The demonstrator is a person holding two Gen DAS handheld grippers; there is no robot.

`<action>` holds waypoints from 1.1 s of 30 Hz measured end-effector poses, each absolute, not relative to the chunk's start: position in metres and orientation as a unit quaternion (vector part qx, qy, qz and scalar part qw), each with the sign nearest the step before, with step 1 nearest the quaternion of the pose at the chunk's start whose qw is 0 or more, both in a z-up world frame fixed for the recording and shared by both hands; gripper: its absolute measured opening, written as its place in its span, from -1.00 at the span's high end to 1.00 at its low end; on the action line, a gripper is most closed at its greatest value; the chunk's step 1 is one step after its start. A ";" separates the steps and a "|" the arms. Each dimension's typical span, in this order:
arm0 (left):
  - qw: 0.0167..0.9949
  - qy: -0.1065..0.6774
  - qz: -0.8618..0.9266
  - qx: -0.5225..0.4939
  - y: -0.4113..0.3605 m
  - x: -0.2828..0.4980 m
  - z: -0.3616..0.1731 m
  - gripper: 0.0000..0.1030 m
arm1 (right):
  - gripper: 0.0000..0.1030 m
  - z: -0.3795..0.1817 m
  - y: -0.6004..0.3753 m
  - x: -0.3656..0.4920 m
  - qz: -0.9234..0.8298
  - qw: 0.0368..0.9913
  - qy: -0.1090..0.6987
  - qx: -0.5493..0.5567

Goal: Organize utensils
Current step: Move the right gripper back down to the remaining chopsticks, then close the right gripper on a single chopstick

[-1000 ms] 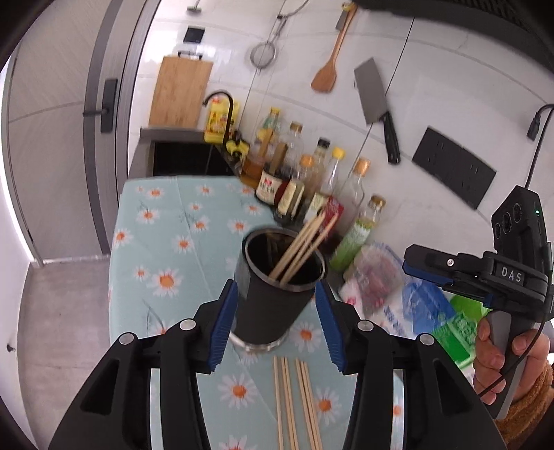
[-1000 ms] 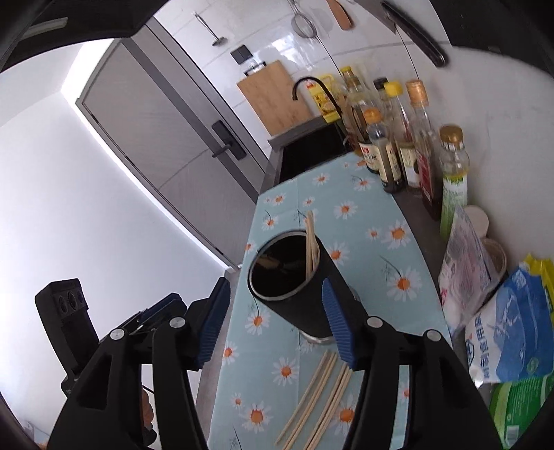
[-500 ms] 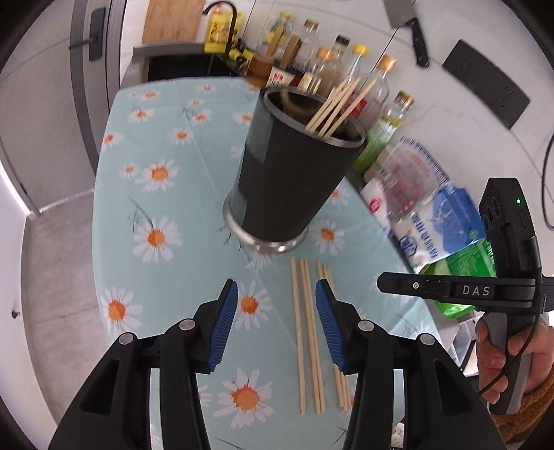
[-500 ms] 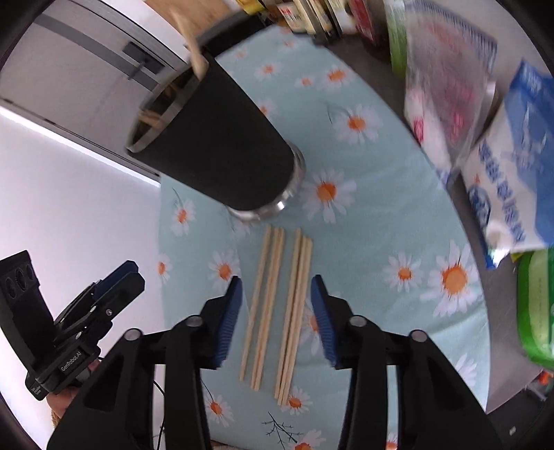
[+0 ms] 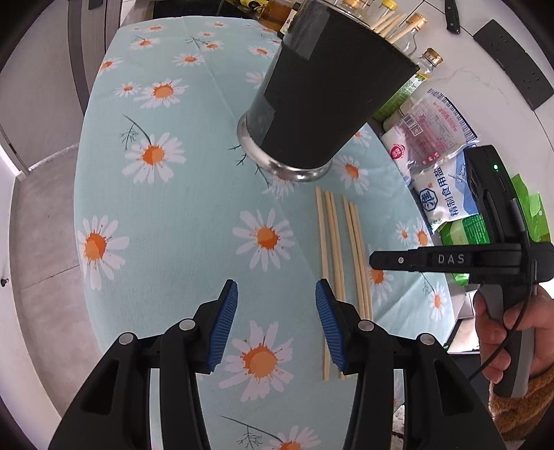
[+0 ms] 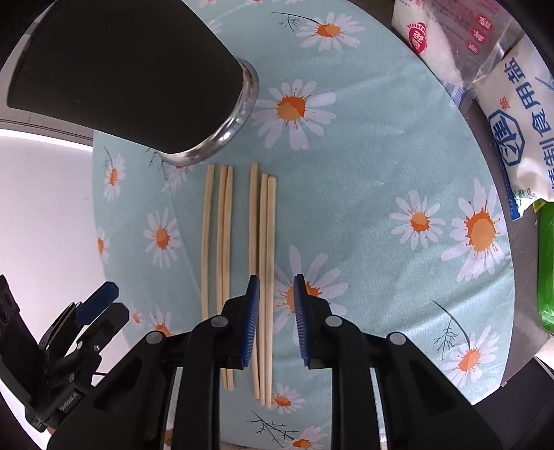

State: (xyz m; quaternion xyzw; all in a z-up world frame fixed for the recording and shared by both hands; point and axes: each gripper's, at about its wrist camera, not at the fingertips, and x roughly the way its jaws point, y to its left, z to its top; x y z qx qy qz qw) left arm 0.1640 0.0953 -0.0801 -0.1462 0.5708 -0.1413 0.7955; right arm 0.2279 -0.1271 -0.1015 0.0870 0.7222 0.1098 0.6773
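Six loose wooden chopsticks (image 6: 242,242) lie in two groups of three on the daisy tablecloth (image 6: 363,207), just in front of a tall black utensil holder (image 6: 131,69) with a metal base. More chopsticks (image 5: 391,24) stick out of the holder (image 5: 322,97). My right gripper (image 6: 277,280) points down over the right group; its jaws are closing, with two chopsticks showing in the gap and the pads clear of them. My left gripper (image 5: 276,290) hovers open and empty over the cloth, left of the loose chopsticks (image 5: 341,249).
Bags of salt (image 5: 446,187) and sugar (image 5: 426,131), a green packet (image 5: 467,235) and bottles (image 5: 429,59) crowd the counter to the right. Wall sockets (image 5: 505,55) and a knife (image 5: 452,20) hang behind. The table's rounded front edge (image 6: 484,391) is close.
Both grippers have dropped and tipped down toward the table, so the holder slid to the top of each view. The right jaws have narrowed over the right group of chopsticks.
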 end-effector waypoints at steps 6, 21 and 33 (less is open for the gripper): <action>0.789 0.579 -0.138 -0.151 0.110 0.162 -0.090 0.12 | 0.76 -0.107 -0.114 0.232 0.097 0.676 0.727 0.068; 0.782 0.584 -0.152 -0.156 0.113 0.164 -0.095 0.12 | 0.77 -0.122 -0.055 0.237 0.050 0.668 0.742 0.001; 0.767 0.601 -0.156 -0.158 0.097 0.163 -0.099 0.12 | 0.89 -0.128 -0.058 0.239 0.067 0.660 0.747 0.042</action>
